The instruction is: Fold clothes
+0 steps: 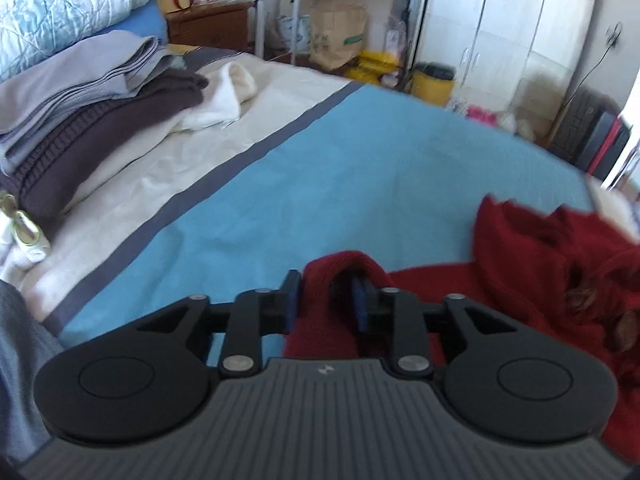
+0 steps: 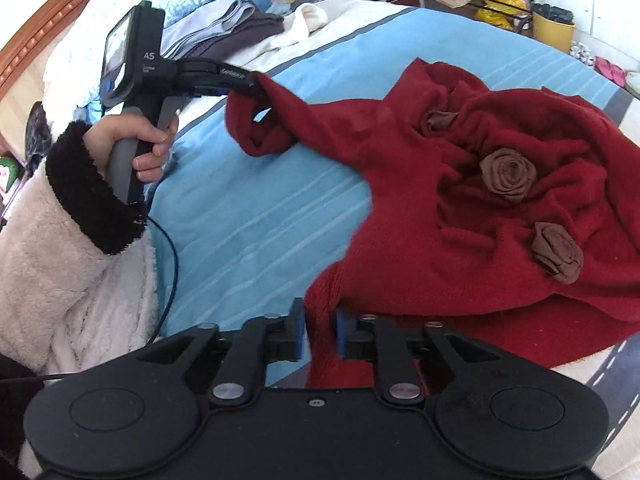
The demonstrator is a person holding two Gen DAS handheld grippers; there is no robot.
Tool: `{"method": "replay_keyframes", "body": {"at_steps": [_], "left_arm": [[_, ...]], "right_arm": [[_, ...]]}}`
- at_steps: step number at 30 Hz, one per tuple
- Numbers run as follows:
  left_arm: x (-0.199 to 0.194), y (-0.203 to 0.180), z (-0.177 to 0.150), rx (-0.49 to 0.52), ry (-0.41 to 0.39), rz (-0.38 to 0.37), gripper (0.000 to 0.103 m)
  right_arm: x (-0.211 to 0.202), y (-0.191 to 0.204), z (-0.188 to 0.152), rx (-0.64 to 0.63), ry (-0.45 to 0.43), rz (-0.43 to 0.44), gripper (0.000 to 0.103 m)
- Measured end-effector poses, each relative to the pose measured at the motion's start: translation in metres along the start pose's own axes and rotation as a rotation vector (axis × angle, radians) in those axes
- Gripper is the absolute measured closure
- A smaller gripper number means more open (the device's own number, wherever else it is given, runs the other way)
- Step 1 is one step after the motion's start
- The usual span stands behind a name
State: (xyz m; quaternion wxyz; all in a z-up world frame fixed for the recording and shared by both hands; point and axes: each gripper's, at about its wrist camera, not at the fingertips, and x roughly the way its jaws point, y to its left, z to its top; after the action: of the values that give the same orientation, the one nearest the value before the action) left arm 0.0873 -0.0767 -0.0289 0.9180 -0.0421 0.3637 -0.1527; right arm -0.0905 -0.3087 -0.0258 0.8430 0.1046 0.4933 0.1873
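A dark red knit garment with brown fabric rosettes lies crumpled on the blue bedspread. My left gripper is shut on a fold of the red garment and holds it above the bed; it also shows in the right wrist view, gripping the garment's far corner. My right gripper is shut on another edge of the red garment near the bed's front edge.
Folded grey and dark brown clothes are stacked at the left on a cream sheet, with a white cloth beside them. A quilt lies behind. Bags, a yellow bin and a wardrobe stand beyond the bed.
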Motion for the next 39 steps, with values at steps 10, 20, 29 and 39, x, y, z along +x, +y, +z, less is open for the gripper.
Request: {"method": "replay_keyframes", "body": {"at_steps": [10, 20, 29, 39], "left_arm": [[-0.019, -0.019, 0.004, 0.011, -0.126, -0.183, 0.053], [0.070, -0.075, 0.052, 0.059, 0.312, -0.259, 0.053], [0.136, -0.071, 0.025, 0.041, 0.243, -0.346, 0.053], [0.148, -0.089, 0.025, 0.118, 0.218, -0.487, 0.052]], "right_arm": [[-0.013, -0.003, 0.005, 0.049, -0.079, 0.023, 0.069], [-0.051, -0.054, 0.044, 0.156, -0.095, -0.326, 0.063], [-0.074, -0.121, 0.147, 0.166, 0.039, -0.601, 0.061], [0.011, -0.208, 0.202, 0.174, -0.052, -0.515, 0.053]]}}
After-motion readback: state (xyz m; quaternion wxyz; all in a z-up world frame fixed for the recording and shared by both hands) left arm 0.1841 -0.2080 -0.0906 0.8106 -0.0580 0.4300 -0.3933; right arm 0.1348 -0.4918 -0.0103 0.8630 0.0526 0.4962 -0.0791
